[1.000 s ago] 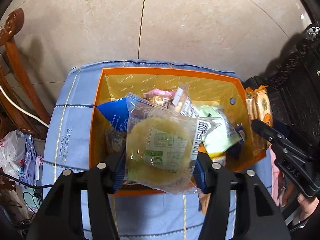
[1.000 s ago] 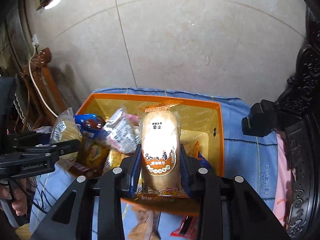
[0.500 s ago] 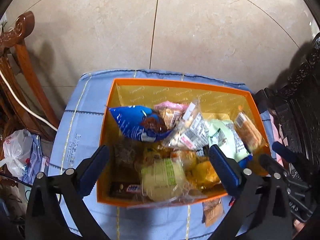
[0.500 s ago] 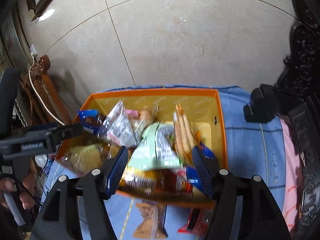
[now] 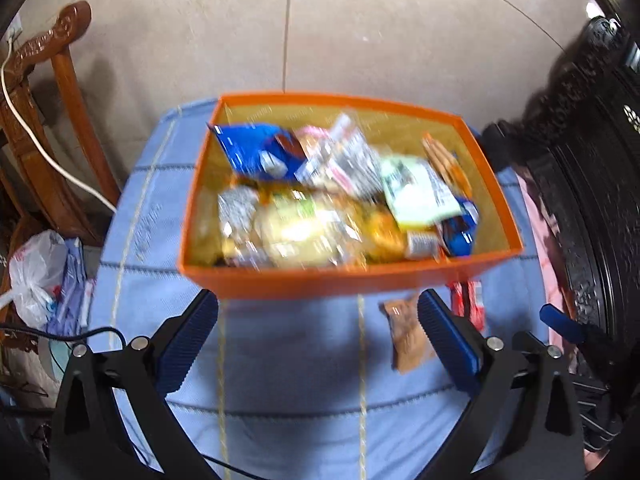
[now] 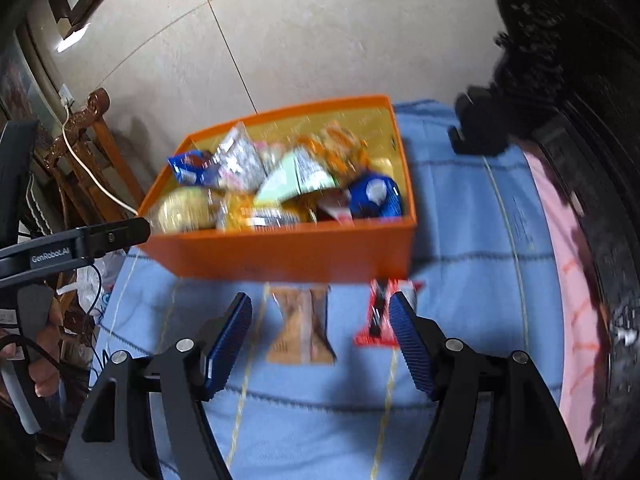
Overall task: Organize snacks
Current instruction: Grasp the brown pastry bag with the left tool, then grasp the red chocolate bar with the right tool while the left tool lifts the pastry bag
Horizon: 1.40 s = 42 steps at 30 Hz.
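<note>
Snacks, left wrist view: a blurred heap of packets [image 5: 320, 200] fills the orange box [image 5: 344, 280] on the blue cloth [image 5: 288, 380].
Loose ones: a tan packet [image 5: 406, 336] and a red packet [image 5: 466, 304] lie on the cloth just in front of the box.
Left gripper [image 5: 318, 342]: jaws spread wide, nothing between them, hanging over bare cloth.
Surroundings: wooden chair [image 5: 48, 132] at left, dark carved furniture [image 5: 592, 184] at right.
Snacks, right wrist view: same box [image 6: 296, 252], packed full, blue bag [image 6: 376, 196] in its near right corner.
Tan packet [image 6: 302, 324]: flat on the cloth, between the jaws but untouched.
Red packet [image 6: 380, 312]: just beside the right pad.
Right gripper [image 6: 320, 340]: jaws opening, clamped on nothing.
Person: a hand [image 6: 44, 360] at far left holds the other tool.
</note>
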Tool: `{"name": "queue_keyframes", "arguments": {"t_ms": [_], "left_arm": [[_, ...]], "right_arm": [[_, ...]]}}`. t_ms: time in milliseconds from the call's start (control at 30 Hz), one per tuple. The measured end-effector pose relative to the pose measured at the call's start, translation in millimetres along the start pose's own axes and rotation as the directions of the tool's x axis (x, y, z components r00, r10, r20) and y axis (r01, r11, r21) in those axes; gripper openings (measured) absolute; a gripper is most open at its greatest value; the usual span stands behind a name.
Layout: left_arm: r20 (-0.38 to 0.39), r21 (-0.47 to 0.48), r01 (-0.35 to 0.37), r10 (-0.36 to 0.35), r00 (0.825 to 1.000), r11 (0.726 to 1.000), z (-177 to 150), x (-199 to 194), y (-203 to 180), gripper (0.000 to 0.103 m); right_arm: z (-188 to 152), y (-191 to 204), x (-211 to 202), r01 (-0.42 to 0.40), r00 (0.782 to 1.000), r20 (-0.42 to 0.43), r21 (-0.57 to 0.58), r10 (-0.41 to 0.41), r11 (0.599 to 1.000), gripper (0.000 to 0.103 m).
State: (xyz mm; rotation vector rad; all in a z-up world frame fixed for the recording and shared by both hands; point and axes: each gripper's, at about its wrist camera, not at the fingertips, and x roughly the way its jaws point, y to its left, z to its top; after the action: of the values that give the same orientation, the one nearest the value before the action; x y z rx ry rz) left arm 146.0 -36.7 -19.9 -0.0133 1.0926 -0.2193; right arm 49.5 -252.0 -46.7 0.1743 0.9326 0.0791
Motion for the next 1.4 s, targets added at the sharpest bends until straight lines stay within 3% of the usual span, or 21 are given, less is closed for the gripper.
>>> {"name": "queue_keyframes", "arguments": {"t_ms": [200,433,800,833,867,933,967,1167,1400], "left_arm": [[-0.122,0.010,0.058,-0.056,0.991,0.998,-36,33,-31,0.098],[-0.234,0.031,0.030,-0.022,0.972,0.999,-56,85,-71,0.098],[-0.317,0.019,-0.078,0.080,0.945,0.997,-46,151,-104,0.098],[-0.314,0.021,-0.084,0.087,0.946,0.996,-46,154,-104,0.094],[-0.308,0.023,-0.088,0.091,0.947,0.996,-46,157,-103,0.071],[-0.305,0.029,-0.065,0.070,0.950,0.997,-48,160,-98,0.048],[-0.288,0.044,-0.073,0.083,0.954,0.996,-48,158,-97,0.042],[-0.285,0.090,-0.064,0.087,0.955,0.994,-61,141,-77,0.040],[-0.302,0.036,-0.094,0.100,0.948,0.995,-80,124,-35,0.040]], "right_arm": [[-35,-18,-2,-0.002,0.999,-0.052,0.039,0.004,0.999,0.071],[-56,-46,0,-0.019,0.996,-0.084,0.100,0.028,0.995,0.071],[-58,-79,27,-0.043,0.991,-0.117,0.167,0.063,0.985,0.072],[-57,-80,31,-0.044,0.990,-0.124,0.170,0.065,0.985,0.072],[-57,-81,36,-0.045,0.989,-0.133,0.172,0.068,0.984,0.072],[-57,-82,44,-0.048,0.987,-0.145,0.176,0.074,0.983,0.072],[-56,-83,48,-0.047,0.986,-0.150,0.180,0.074,0.983,0.072],[-48,-75,67,-0.038,0.984,-0.163,0.166,0.065,0.985,0.072],[-19,-58,94,0.007,0.990,-0.138,0.112,0.009,0.994,0.071]]}}
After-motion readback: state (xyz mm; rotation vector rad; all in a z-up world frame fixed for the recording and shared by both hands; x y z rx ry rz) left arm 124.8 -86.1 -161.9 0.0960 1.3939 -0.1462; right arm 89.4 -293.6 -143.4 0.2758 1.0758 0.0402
